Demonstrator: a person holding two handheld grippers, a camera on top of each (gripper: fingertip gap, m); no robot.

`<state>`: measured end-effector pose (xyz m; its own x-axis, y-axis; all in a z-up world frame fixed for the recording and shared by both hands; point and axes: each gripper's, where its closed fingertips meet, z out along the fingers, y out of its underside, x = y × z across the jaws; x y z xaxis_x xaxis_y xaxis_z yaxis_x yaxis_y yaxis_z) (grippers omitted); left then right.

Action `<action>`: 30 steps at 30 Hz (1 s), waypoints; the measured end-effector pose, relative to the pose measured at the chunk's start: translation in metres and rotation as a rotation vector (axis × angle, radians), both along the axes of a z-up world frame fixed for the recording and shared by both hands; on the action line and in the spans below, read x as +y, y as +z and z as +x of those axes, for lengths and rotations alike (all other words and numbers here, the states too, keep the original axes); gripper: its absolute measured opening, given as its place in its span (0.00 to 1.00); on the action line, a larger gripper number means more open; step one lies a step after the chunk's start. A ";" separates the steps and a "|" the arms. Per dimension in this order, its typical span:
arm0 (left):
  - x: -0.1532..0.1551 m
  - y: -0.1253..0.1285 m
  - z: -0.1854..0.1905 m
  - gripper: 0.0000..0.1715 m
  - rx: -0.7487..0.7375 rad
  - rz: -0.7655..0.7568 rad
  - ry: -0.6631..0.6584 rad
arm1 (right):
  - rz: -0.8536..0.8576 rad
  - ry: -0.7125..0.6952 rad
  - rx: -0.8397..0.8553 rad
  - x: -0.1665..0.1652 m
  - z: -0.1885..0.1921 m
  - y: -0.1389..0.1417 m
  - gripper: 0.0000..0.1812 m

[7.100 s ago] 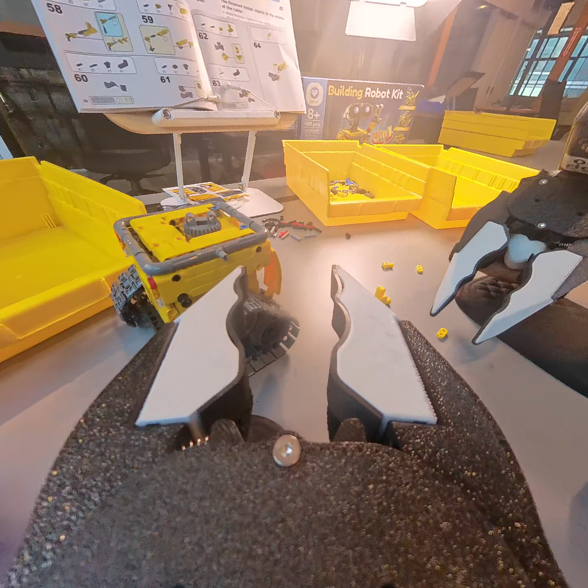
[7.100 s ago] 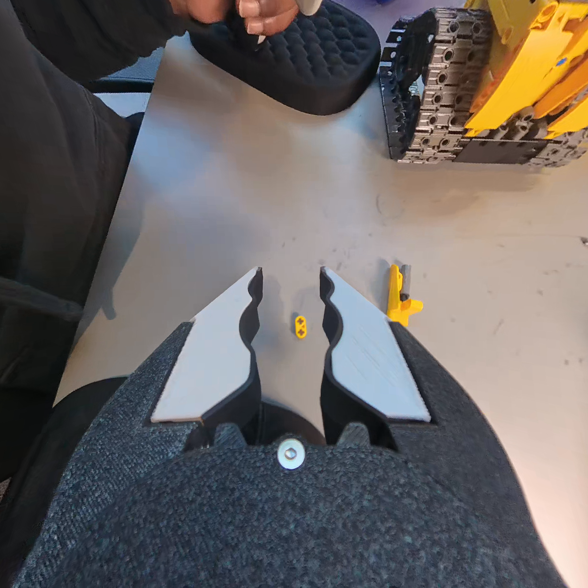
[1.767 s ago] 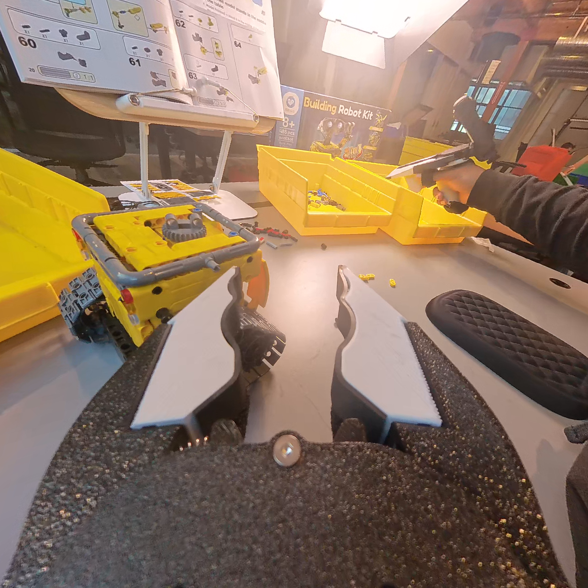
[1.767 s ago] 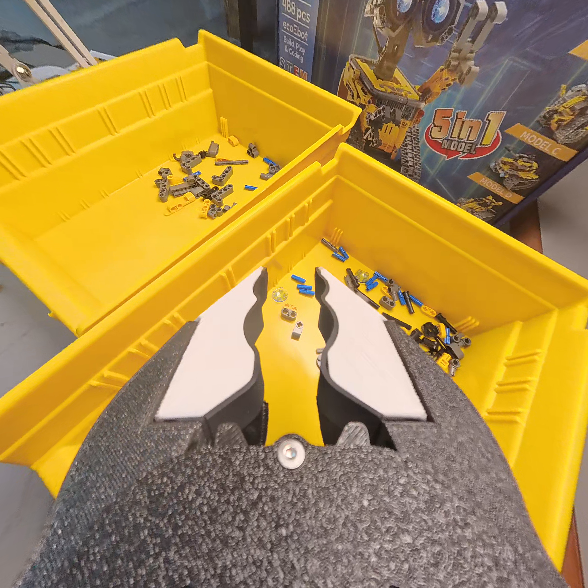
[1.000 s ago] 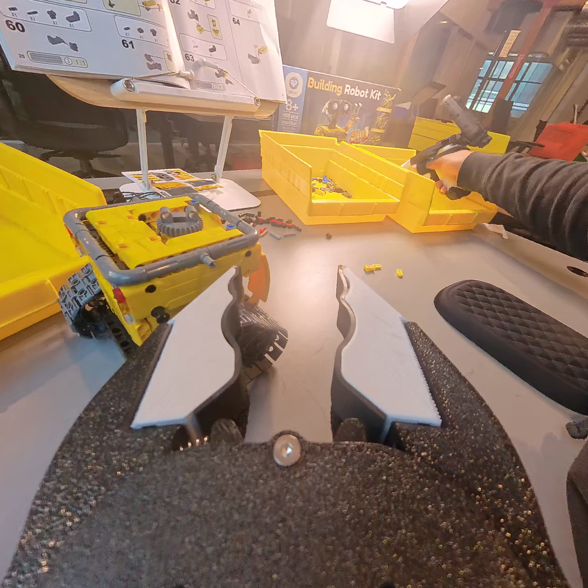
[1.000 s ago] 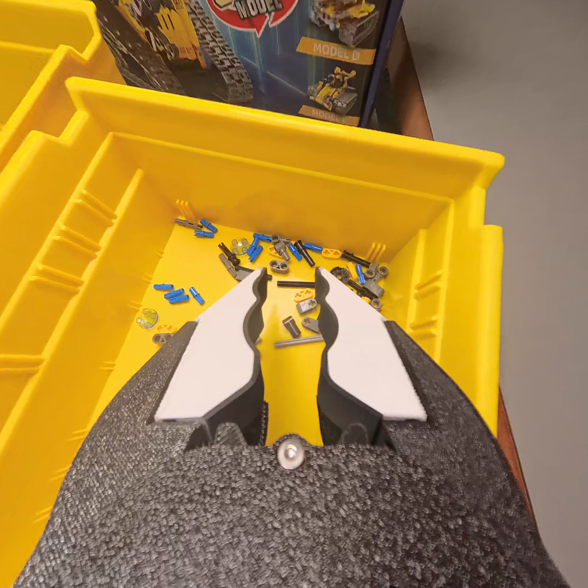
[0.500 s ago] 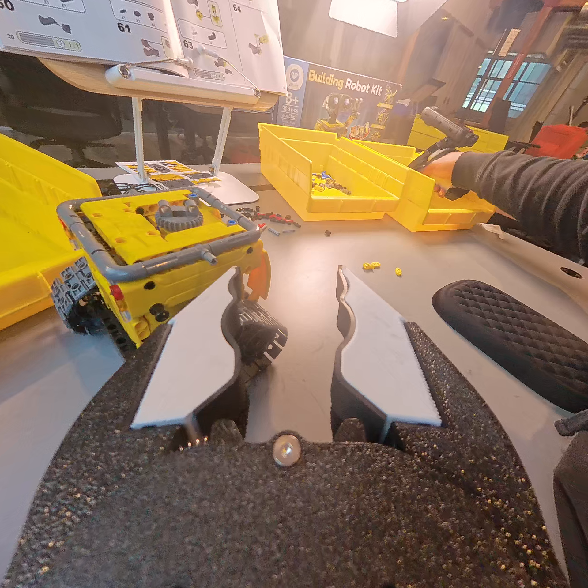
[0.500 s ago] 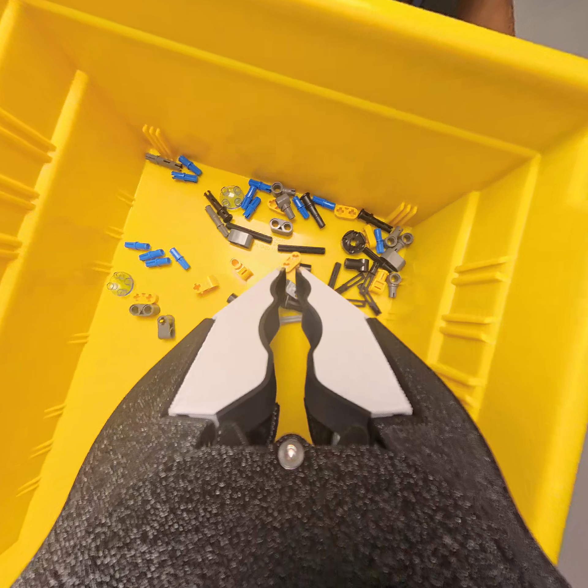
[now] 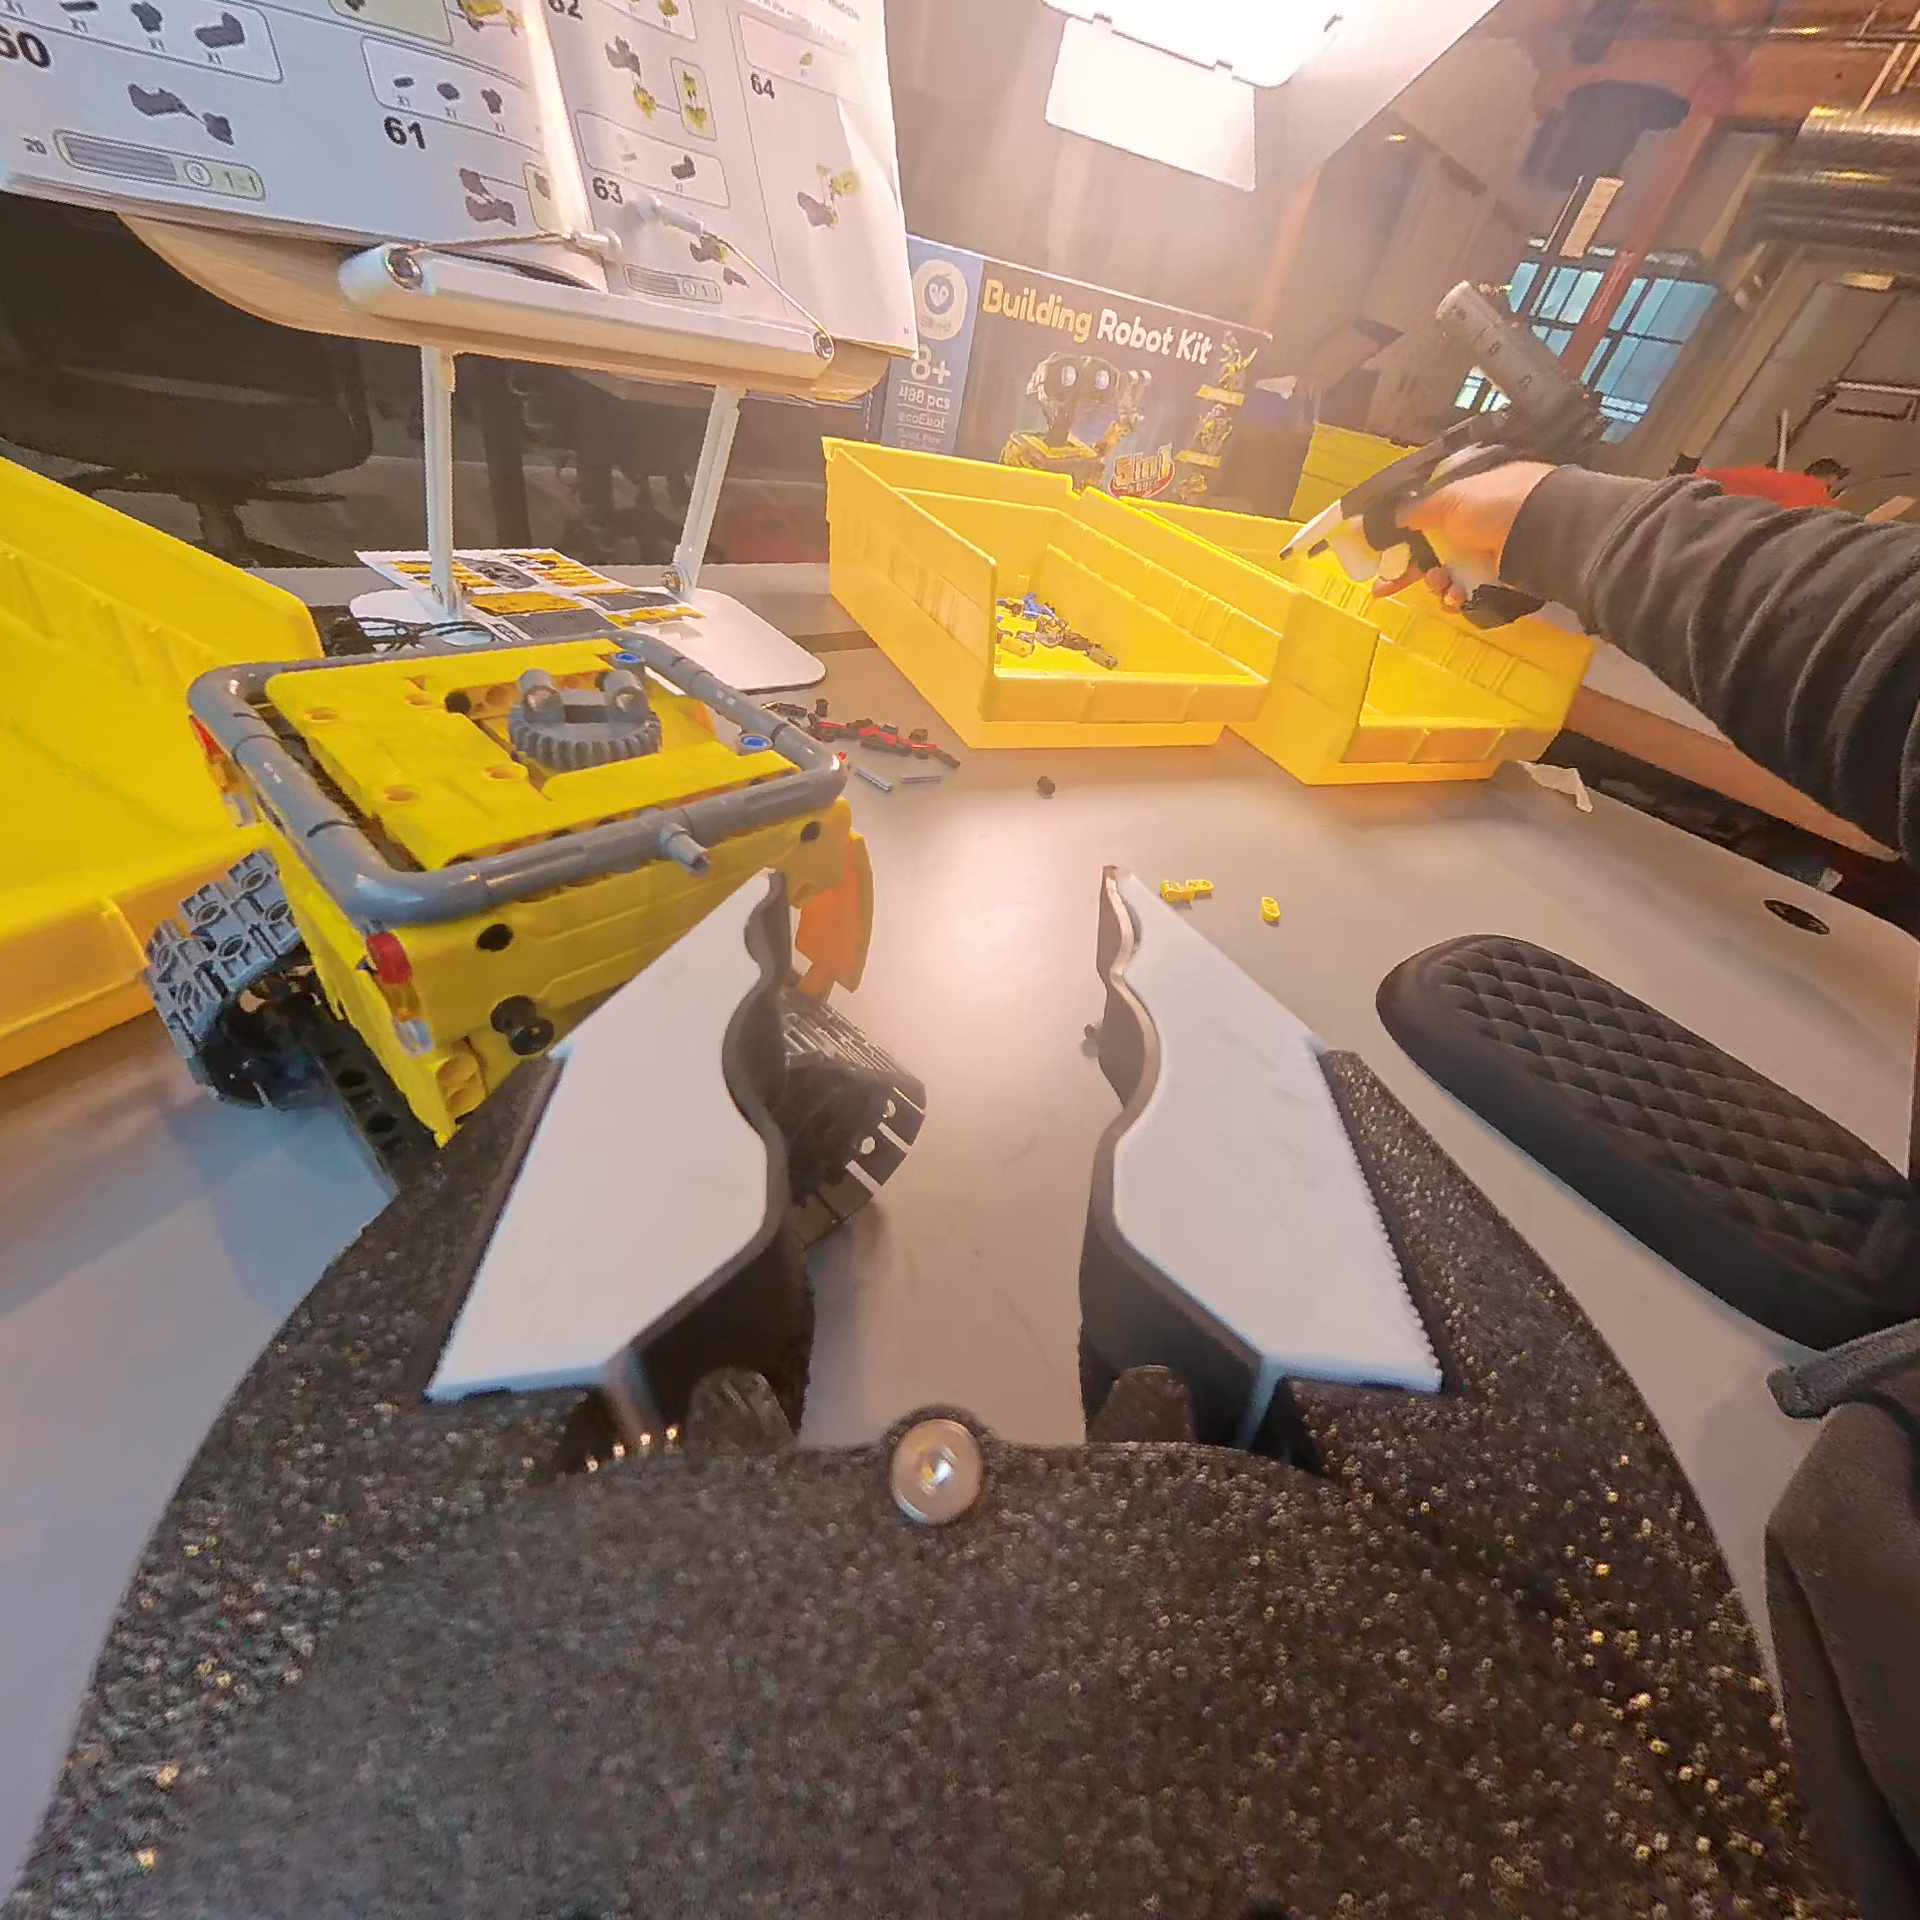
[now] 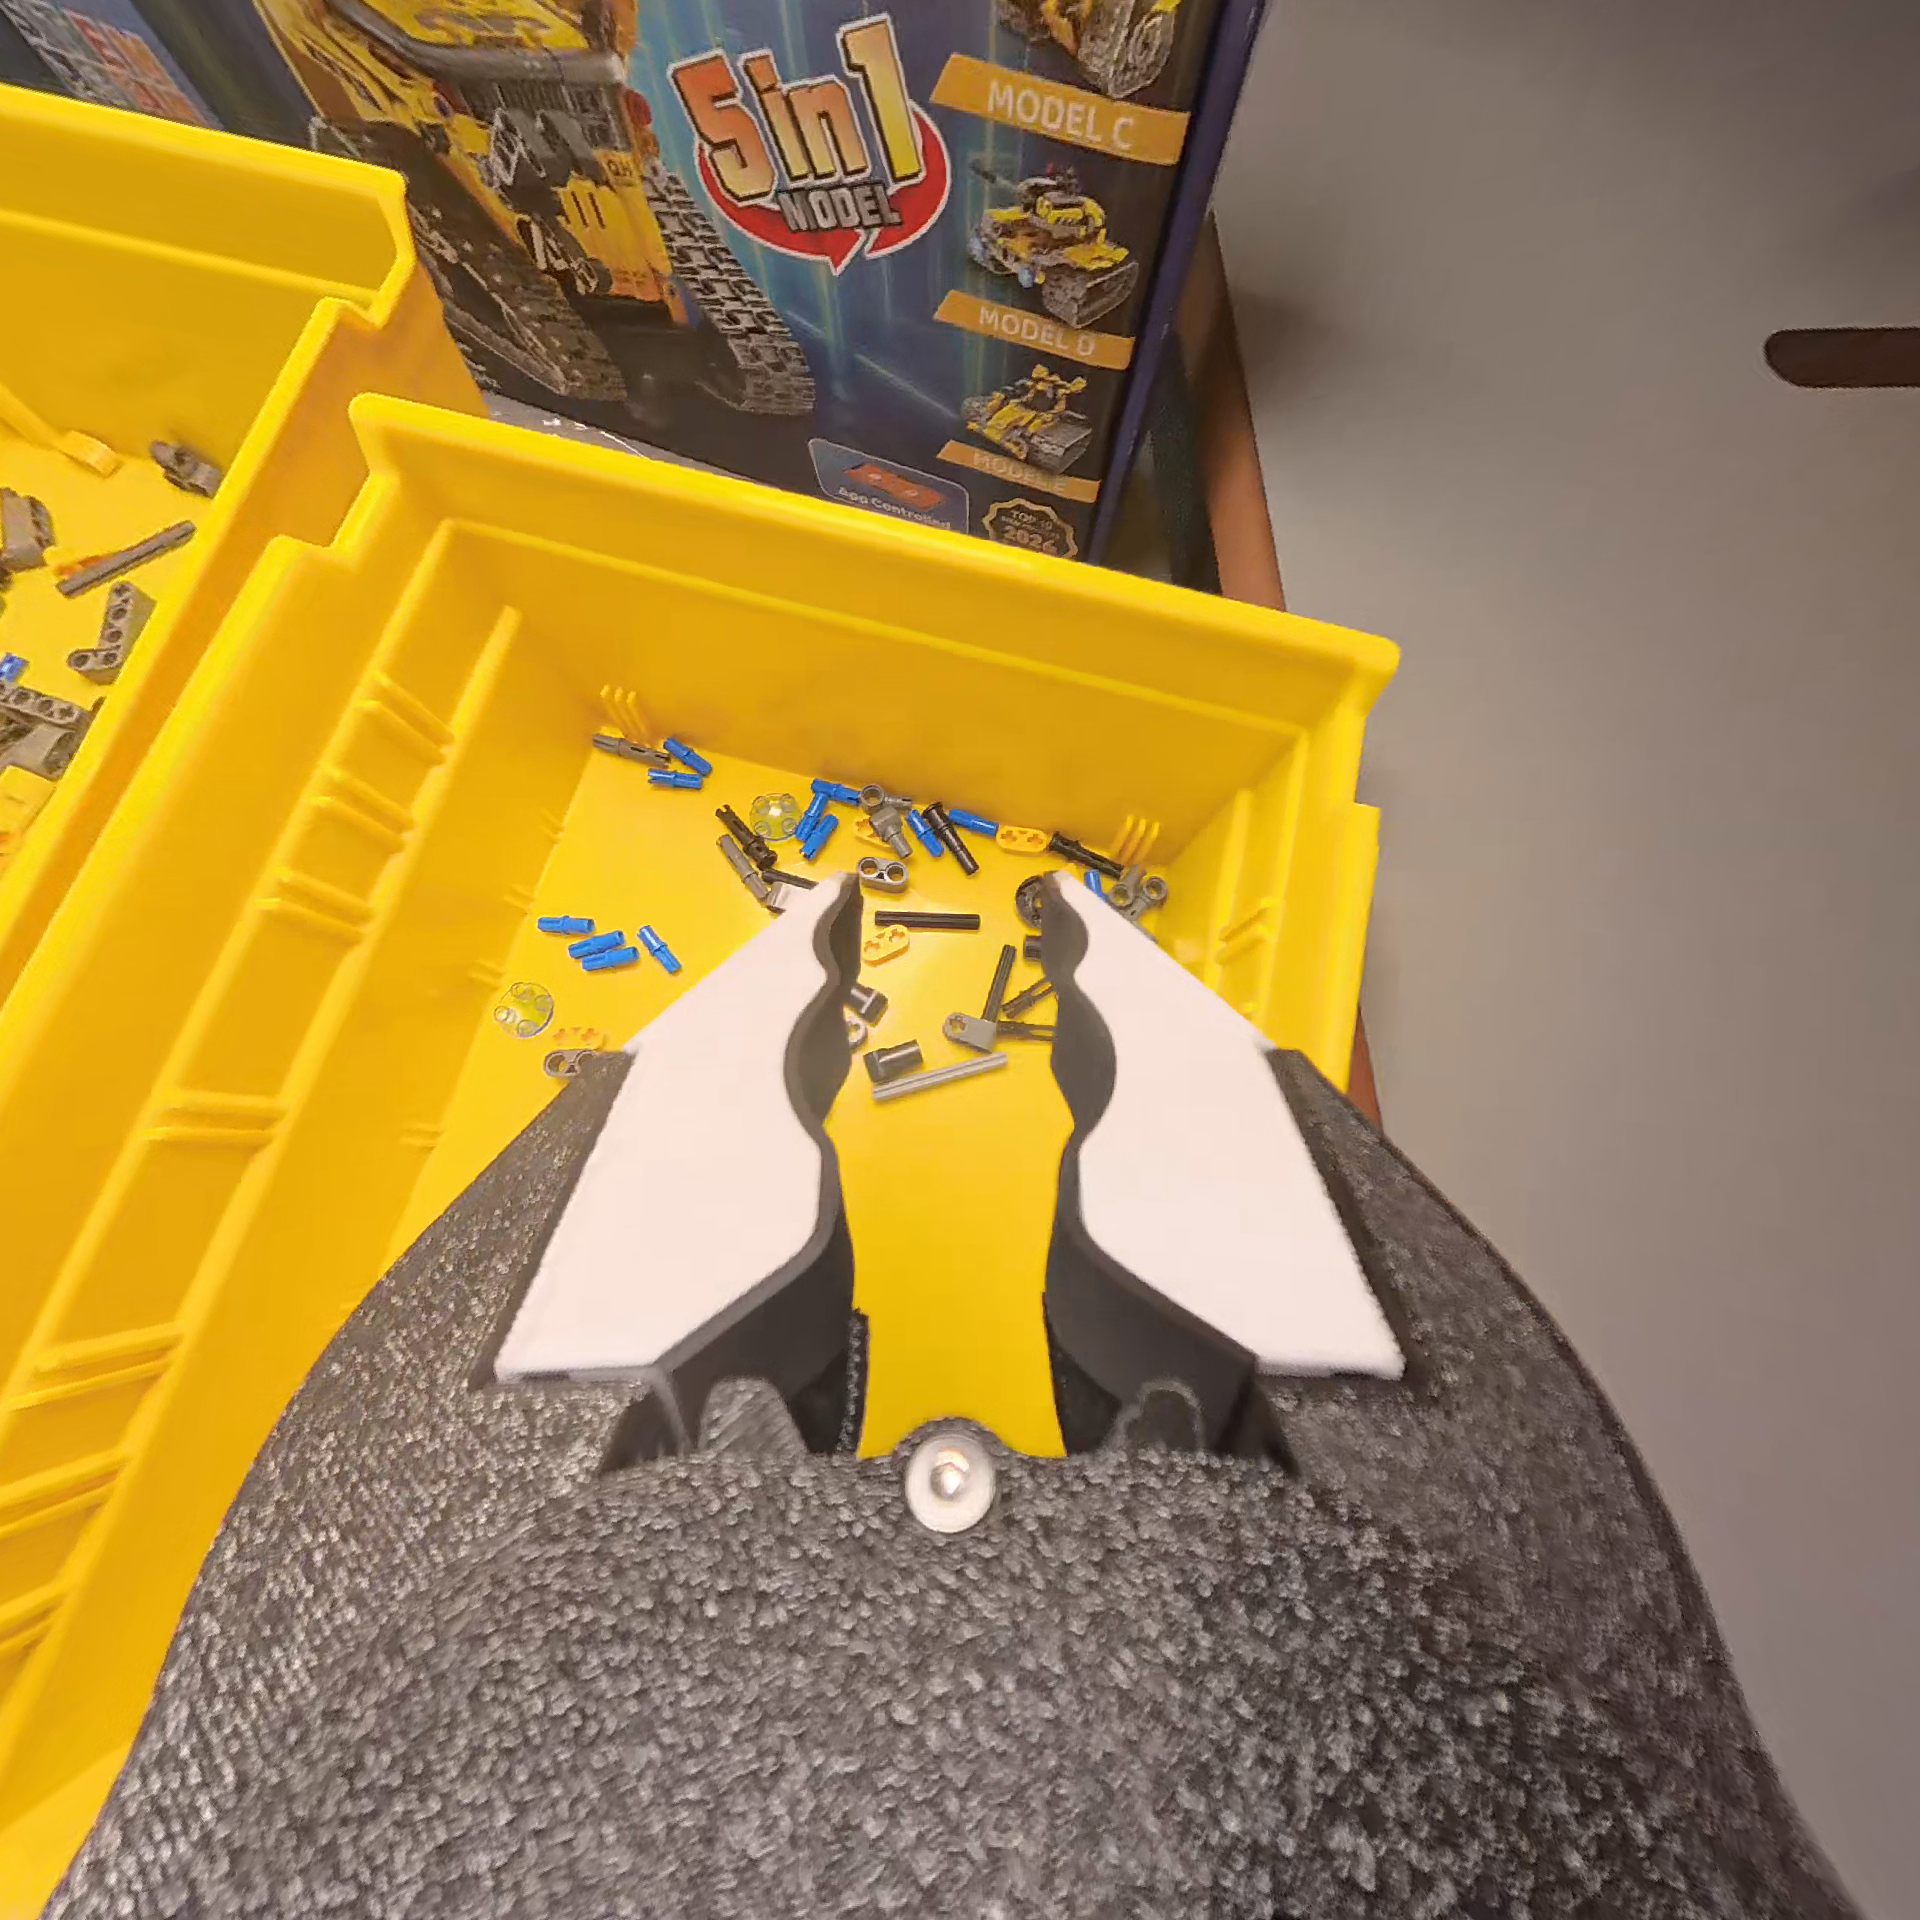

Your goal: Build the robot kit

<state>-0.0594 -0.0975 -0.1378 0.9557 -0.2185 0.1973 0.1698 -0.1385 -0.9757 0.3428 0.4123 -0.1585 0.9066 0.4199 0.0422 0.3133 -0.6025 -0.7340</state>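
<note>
My left gripper point(image 9: 940, 883) is open and empty, low over the grey table. Its left finger point(image 9: 665, 1122) lies against the black track of a yellow tracked brick model point(image 9: 499, 790) with a grey frame and a gear on top. My right gripper point(image 10: 951, 888) is open and empty, above the floor of a yellow bin point(image 10: 831, 613). Under its tips lie a small yellow beam point(image 10: 888, 943), a black axle point(image 10: 925, 920) and a grey axle point(image 10: 940, 1075), with blue pins point(image 10: 603, 951) to the left. In the left wrist view the right gripper point(image 9: 1320, 535) is held by a hand over the far bins.
The kit box point(image 10: 831, 260) stands behind the bin, and a second parts bin point(image 10: 260, 343) is at its left. A black padded rest point(image 9: 1642, 1122), a booklet on a stand point(image 9: 520, 125), a large yellow bin point(image 9: 83, 727) and loose yellow pieces point(image 9: 1184, 888) are on the table. About 65 cm separates my left fingertips from my right. My right gripper's tips are some 9 cm from the black axle point(image 10: 925, 920).
My right gripper has opened from nearly shut and risen from the bin floor, holding nothing. My left gripper has barely moved beside the model.
</note>
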 end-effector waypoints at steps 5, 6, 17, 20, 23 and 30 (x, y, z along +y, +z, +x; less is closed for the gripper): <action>-0.001 0.001 0.000 0.34 -0.011 0.006 -0.010 | -0.022 -0.057 -0.032 0.011 0.005 -0.008 0.16; -0.001 0.001 0.000 0.34 -0.013 0.006 -0.012 | -0.026 -0.070 -0.038 0.014 0.004 -0.012 0.15; -0.003 0.005 -0.004 0.34 -0.066 0.029 -0.016 | -0.042 -0.240 -0.186 0.046 0.018 -0.071 0.00; -0.004 0.006 -0.007 0.34 -0.092 0.038 -0.019 | -0.058 -0.265 -0.198 0.049 0.018 -0.080 0.00; -0.005 0.007 -0.010 0.34 -0.127 0.045 -0.024 | -0.140 -0.245 -0.197 0.042 0.013 -0.086 0.00; -0.006 0.009 -0.010 0.34 -0.169 0.054 -0.052 | -0.215 -0.149 -0.028 0.013 0.007 -0.077 0.00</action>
